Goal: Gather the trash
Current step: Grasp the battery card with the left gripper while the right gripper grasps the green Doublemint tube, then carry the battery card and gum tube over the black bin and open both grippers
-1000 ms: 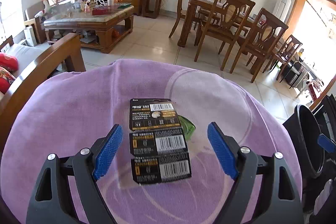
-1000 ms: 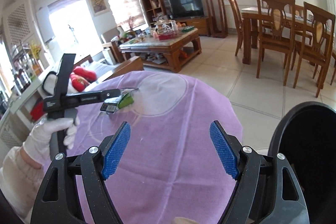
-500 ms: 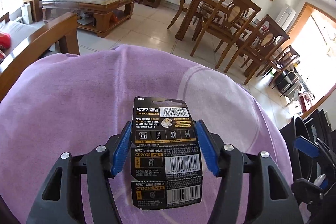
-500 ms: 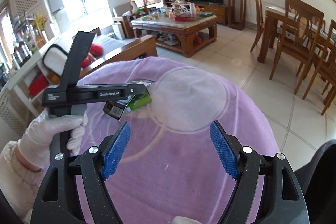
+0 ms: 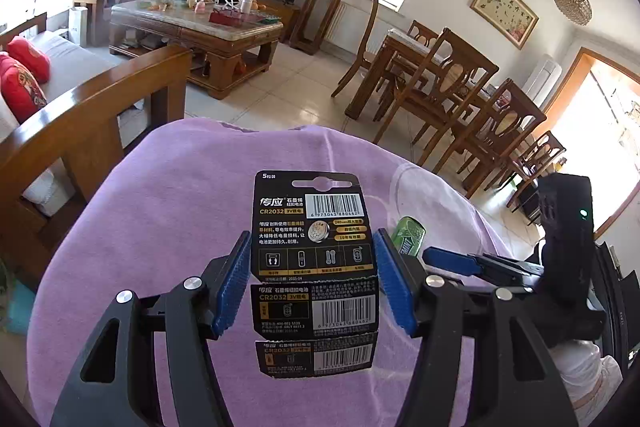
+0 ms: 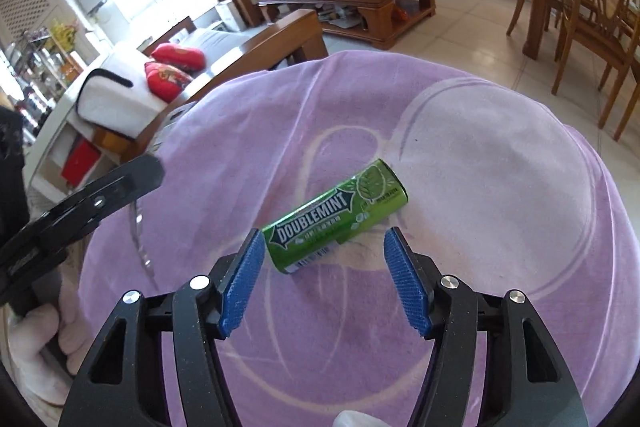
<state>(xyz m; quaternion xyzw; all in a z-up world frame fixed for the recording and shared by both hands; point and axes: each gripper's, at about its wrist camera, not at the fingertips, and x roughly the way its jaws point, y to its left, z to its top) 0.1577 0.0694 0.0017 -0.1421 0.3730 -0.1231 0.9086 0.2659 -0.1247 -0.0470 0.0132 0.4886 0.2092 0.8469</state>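
A black battery card with barcodes hangs above the purple cloth, and my left gripper is shut on its two side edges. A green Doublemint container lies on its side on the cloth. My right gripper points down at it with its jaws closing; the container's near end sits between the blue pads, which stand apart from it. In the left wrist view the container shows just right of the card, with a right gripper finger beside it.
Part of the left gripper's black frame and a gloved hand fill the left edge. A wooden sofa arm borders the cloth on the left. A coffee table and dining chairs stand beyond.
The left gripper closed on the battery card and lifted it off the cloth, uncovering the green container. The right gripper swung away from the black bin, came down over the container and narrowed.
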